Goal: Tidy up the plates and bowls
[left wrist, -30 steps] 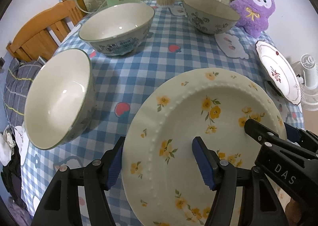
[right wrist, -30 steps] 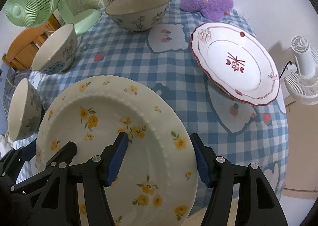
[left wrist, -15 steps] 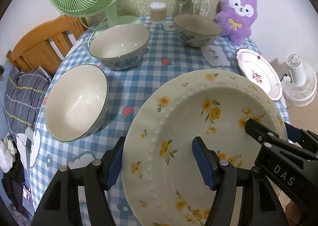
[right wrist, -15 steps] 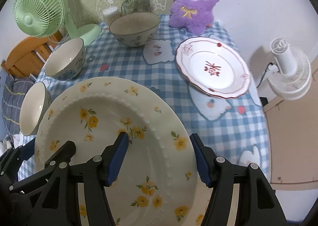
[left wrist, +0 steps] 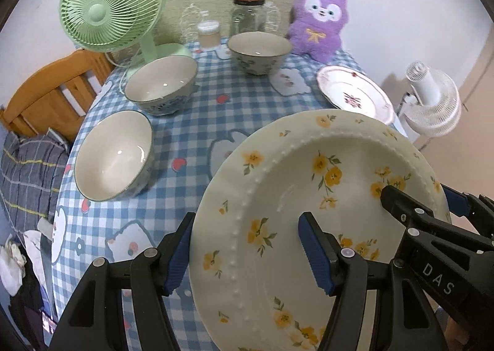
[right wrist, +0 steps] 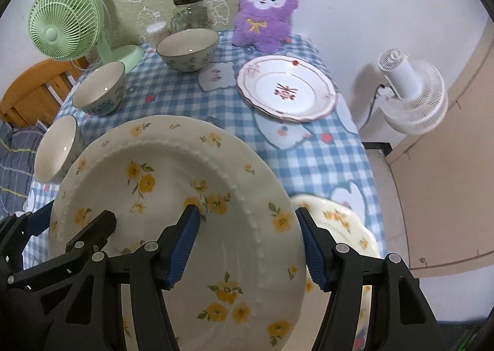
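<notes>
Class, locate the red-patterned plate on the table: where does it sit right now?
The red-patterned plate lies on the checked tablecloth near the table's right edge in both views, just in front of the purple plush toy and right of the far bowl.

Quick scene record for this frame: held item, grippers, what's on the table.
held: yellow-flower plate, gripped at opposite rims, clear of the table
left gripper: jaws straddle the plate's rim
right gripper: same, other rim
bowls: three, upright, apart, unstacked
red-pattern plate: flat on checked tablecloth
second yellow-flower plate: under the held one
</notes>
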`<state>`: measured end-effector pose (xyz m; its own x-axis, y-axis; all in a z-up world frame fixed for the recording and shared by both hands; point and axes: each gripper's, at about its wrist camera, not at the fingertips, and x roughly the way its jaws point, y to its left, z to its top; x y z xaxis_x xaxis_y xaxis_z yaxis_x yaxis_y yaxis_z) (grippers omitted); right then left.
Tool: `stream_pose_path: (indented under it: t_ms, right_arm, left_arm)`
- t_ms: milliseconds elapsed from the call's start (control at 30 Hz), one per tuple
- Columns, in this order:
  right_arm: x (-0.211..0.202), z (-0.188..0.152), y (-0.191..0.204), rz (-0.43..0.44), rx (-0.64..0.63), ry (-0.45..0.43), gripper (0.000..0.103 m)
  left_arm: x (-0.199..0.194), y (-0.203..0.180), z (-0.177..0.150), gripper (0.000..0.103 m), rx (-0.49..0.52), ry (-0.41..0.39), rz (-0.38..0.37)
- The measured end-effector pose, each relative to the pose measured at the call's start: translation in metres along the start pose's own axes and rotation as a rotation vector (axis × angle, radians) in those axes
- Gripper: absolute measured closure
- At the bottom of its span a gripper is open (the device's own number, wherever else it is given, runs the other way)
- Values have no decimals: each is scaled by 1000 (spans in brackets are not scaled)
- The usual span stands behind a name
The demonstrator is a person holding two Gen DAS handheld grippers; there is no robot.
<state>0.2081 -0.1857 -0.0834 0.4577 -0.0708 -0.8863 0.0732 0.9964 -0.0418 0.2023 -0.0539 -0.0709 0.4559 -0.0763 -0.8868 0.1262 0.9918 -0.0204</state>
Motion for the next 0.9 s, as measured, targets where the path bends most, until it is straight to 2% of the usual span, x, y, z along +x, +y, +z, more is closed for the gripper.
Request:
stream_pose_path:
  t_ms: [367,900]
  right_arm:
    - [-3,-23,-34,-18,19,23,36]
    - [21,-35,-86,-11,-28,70,36]
  left_arm:
    - [-5,-37,-22,36,67,17,-25]
    - [14,-91,-33,36,62,68,-18]
